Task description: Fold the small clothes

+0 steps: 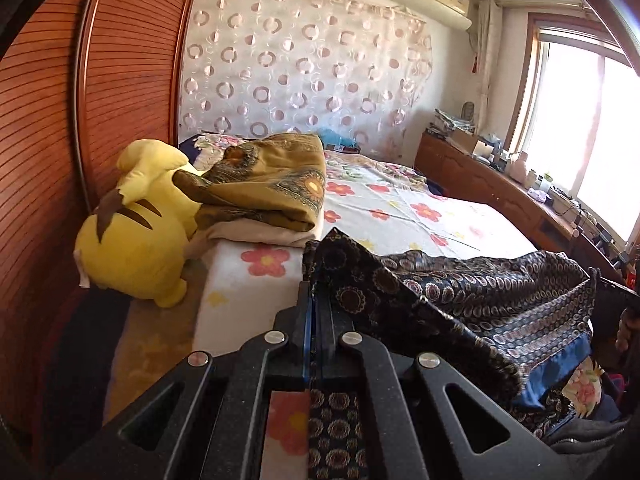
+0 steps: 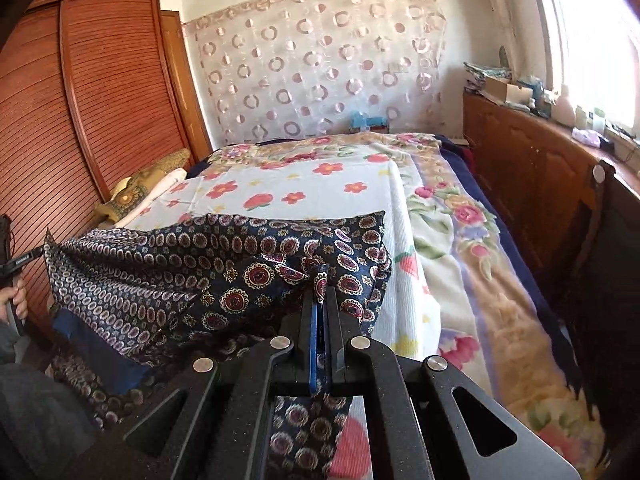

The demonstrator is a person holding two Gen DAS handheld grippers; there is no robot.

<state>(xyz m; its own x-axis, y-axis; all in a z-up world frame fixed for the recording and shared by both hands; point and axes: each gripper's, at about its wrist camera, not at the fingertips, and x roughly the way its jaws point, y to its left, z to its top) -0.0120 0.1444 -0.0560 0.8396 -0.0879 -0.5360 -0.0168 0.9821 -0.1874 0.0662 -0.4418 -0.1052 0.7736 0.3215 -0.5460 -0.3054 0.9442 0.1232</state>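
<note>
A: Bedroom, midday light. Both grippers are pinching one dark patterned cloth (image 1: 460,292) over the near end of the bed (image 1: 420,216). The left gripper (image 1: 313,292) is clamping a corner, fingers together on the fabric, with the cloth running away to its right.

B: And the right gripper (image 2: 320,300) is doing the same at the opposite corner, fingers closed on a bunched fold, the cloth (image 2: 168,256) stretching off to its left. So the long axis is running gripper to gripper, across the bed's width.

A: Correct. The held edge is hanging slack between them; the rest is draping down towards the bed's near edge and the person's lap.

B: Neither hand is nearer; they are sharing the edge. The fold, as I judge it, is depending on both carrying that edge forward together onto the flowered sheet (image 2: 304,192).
</note>
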